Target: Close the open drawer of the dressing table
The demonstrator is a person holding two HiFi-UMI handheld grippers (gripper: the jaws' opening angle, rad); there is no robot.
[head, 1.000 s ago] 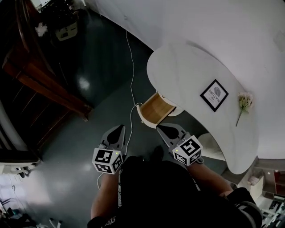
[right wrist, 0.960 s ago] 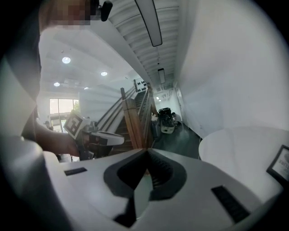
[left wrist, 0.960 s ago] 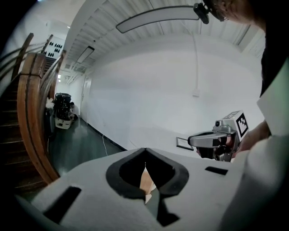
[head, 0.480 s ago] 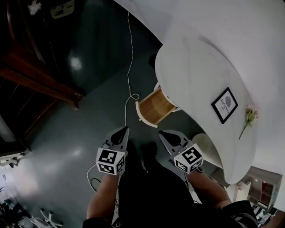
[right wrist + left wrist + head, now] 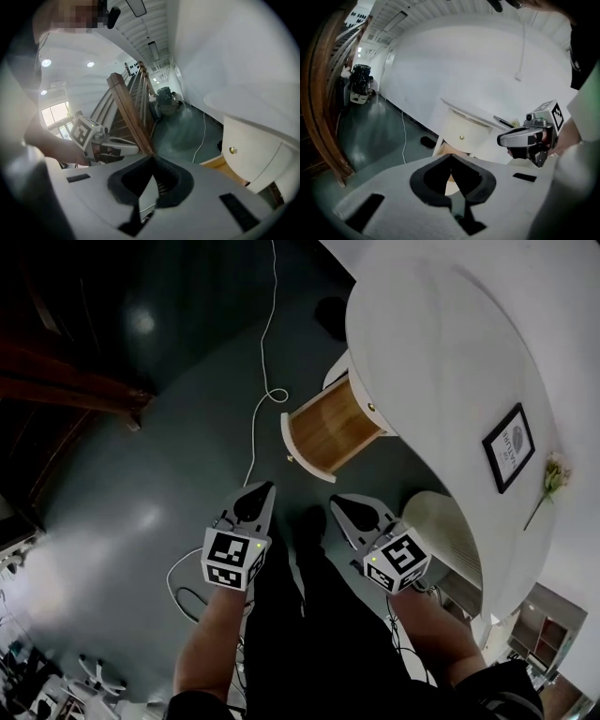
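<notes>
The white dressing table (image 5: 431, 343) stands at the right of the head view. Its lower drawer (image 5: 330, 430) is pulled out toward me, showing a wooden inside and a white front (image 5: 306, 454). My left gripper (image 5: 259, 491) and right gripper (image 5: 339, 504) hover side by side just short of that front, both shut and holding nothing. In the left gripper view the jaw tips (image 5: 450, 156) meet before the drawer (image 5: 446, 149), under a closed drawer with a gold knob (image 5: 461, 138). The right gripper view has its gripper (image 5: 152, 158) shut, with the open drawer (image 5: 219, 167) at the right.
A framed card (image 5: 509, 446) and a flower (image 5: 549, 476) lie on the tabletop. A white cable (image 5: 259, 395) runs across the dark floor past the drawer. A ribbed white stool (image 5: 452, 535) sits under the table at right. A wooden stair rail (image 5: 66, 381) stands at left.
The view has swung so the table and open drawer sit higher and closer to the grippers. Both grippers stay shut, side by side, and have edged toward the drawer front.
</notes>
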